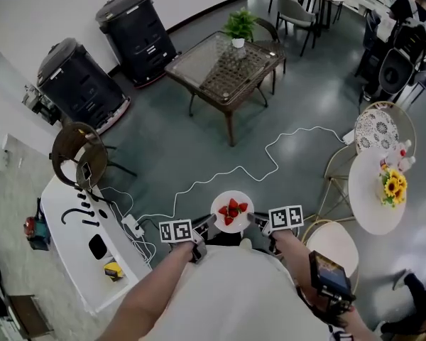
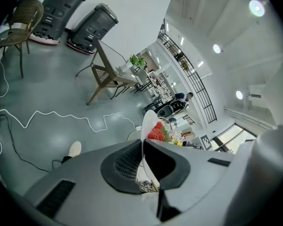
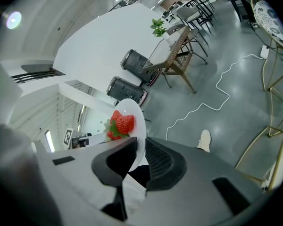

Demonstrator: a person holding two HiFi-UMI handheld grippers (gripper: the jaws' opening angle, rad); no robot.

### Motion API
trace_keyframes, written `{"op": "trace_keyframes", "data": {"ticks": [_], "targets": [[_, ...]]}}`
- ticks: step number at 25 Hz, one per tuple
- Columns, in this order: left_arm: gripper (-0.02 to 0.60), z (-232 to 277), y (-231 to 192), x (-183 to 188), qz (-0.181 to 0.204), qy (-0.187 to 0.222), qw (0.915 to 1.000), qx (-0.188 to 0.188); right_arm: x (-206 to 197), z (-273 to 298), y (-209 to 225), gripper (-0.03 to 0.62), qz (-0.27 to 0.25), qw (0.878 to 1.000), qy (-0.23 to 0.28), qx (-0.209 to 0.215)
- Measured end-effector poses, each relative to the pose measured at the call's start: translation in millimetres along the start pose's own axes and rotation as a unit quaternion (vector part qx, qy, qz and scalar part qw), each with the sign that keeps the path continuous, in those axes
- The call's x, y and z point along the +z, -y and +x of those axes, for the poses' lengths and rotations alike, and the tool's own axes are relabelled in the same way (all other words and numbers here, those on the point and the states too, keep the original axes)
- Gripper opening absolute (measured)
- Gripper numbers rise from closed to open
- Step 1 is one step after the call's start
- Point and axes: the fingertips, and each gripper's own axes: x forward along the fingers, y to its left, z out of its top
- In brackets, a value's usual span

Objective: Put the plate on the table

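The white plate (image 1: 232, 197) is in the air before our body, above the grey floor (image 1: 163, 148), and it rests on no table. It carries some red strawberries (image 1: 232, 209) with green leaves, which lie about in its middle. In the head view the plate looks level.

We hold the plate from two sides. The left gripper (image 1: 210, 223) is clamped on the rim at about 8 o'clock of the plate. In the left gripper view the rim stands edge-on between the two dark pads, and both press on it. The right gripper (image 1: 254, 221) is clamped on the rim at about 4 o'clock in the same way, with a narrow gap between its jaws that the rim fills.

From the plate outward, a white cable (image 1: 270, 163) runs over the floor toward 1 o'clock. At 12 o'clock, well apart, stands a brown wicker table (image 1: 199, 66) with a glass top, and a small potted plant (image 1: 239, 25) is at its far edge. At 3 o'clock is a round white table (image 1: 369, 204) with yellow sunflowers (image 1: 393, 185) on it. At 8 o'clock stands a white bench (image 1: 67, 244) with small dark things on it, and a wicker chair (image 1: 78, 151) is just beside it. At about 10 and 11 o'clock two black machines (image 1: 136, 38) stand by the white wall.
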Motion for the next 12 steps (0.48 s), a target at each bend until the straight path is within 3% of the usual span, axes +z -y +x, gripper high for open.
{"op": "trace_keyframes", "data": {"ticks": [12], "targets": [[0.011, 2.4, -3.8, 13.4, 0.008, 0.014, 0.9999, -0.003, 16.5, 7.1, -0.2, 0.038, -0.031, 0.999, -0.008, -0.012]]}}
